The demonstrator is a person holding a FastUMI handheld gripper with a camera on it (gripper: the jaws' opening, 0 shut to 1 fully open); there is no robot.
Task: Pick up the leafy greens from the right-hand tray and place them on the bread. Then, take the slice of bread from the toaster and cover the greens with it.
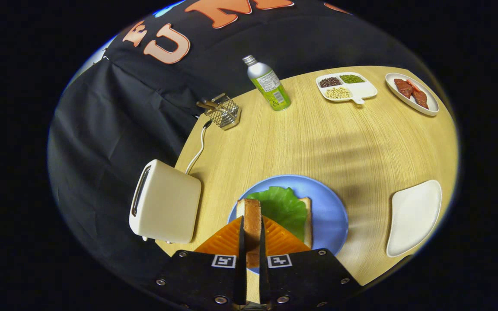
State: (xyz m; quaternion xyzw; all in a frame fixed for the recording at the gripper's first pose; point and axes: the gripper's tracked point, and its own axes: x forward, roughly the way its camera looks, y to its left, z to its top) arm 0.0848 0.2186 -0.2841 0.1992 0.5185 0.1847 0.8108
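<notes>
Orange ribbed tool (252, 235) clamps toast slice (251, 216) edge-on above ruffled greens (282, 206), round blue plate (331, 207).

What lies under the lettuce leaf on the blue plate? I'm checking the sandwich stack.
A bread slice shows past the lettuce leaf, resting on the blue plate. Its remainder is covered by the leaf and the toast the jaws clamp.

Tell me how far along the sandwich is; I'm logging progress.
Done: the leafy greens lie on the bottom bread on the blue plate, and the right-hand tray is bare. In hand: the gripper is shut on the toast slice, held edge-up over the plate, beside the toaster. Left: lay it over the greens.
</notes>
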